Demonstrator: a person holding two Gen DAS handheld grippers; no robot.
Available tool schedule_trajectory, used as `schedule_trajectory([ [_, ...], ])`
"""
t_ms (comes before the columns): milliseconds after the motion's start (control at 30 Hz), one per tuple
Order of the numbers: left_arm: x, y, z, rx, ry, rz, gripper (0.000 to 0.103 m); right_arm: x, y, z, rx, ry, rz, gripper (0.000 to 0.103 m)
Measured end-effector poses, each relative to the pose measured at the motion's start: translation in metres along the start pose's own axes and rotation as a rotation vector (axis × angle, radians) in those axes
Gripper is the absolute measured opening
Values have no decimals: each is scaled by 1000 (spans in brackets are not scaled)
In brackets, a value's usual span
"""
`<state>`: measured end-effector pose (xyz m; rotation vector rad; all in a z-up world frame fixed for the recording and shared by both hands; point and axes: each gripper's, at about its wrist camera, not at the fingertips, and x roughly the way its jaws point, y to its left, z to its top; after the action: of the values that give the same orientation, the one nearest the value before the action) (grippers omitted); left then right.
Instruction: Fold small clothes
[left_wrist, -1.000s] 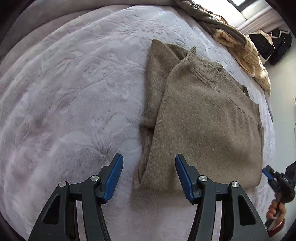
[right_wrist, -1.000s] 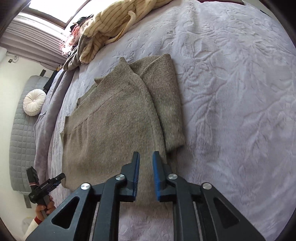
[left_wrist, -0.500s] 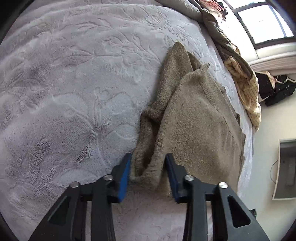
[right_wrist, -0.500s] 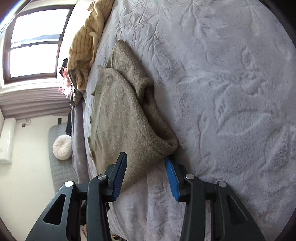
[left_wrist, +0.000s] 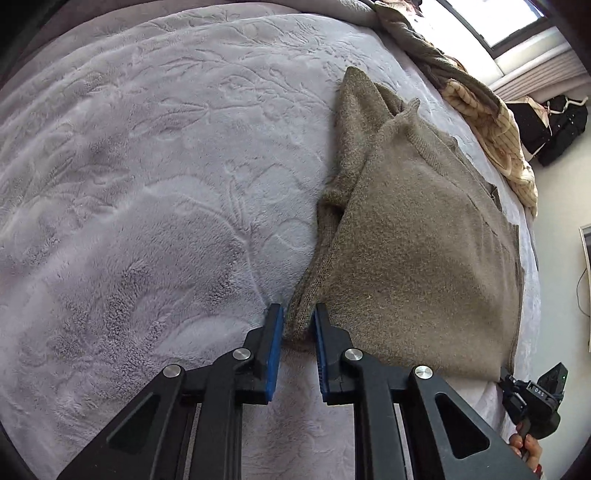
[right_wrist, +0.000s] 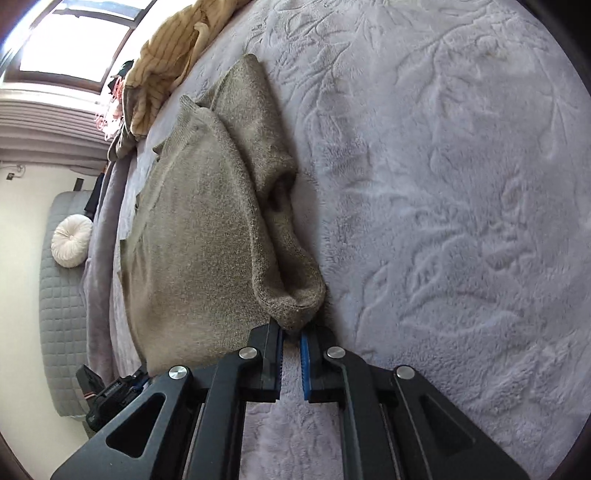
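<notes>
My left tongs have just been closing and now pinch the near left corner of the olive-brown sweater; the knit bunches between the blue pads, though how many layers are caught I cannot tell, since the fabric folds in on itself there. My right tongs have likewise just been closing, and their narrow gap sits on the sweater's other near corner, a rolled hem. That tip of knit enters right at the pad ends, so the bite looks shallow, and the cloth underneath is hidden by the fold. In the left view my other tool shows at the lower right edge, mostly cut off, with only a bit of my hand on its handle.

The sweater lies folded on the bed, one sleeve tucked along its side, the collar pointing away from me. The bed carries a pale lilac plush cover embossed with leaf patterns. Beyond the sweater a heap of other clothes, cream with thin stripes on top, sits near the far edge; what lies under it is hard to make out. Behind it a bright window washes out. A grey quilted bench with a round white cushion stands beside the bed.
</notes>
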<state>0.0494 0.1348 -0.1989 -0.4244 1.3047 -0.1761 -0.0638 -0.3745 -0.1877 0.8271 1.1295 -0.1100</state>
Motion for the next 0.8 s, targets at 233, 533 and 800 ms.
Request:
schedule_trajectory([
  [233, -17, -5, -4, 65, -7, 133, 19, -6, 6, 0, -38, 11, -34, 9],
  [533, -31, -9, -10, 98, -14, 218, 19, -31, 12, -10, -19, 9, -16, 11],
  [800, -34, -25, -17, 120, -16, 191, 51, -24, -3, 10, 160, -15, 79, 40],
])
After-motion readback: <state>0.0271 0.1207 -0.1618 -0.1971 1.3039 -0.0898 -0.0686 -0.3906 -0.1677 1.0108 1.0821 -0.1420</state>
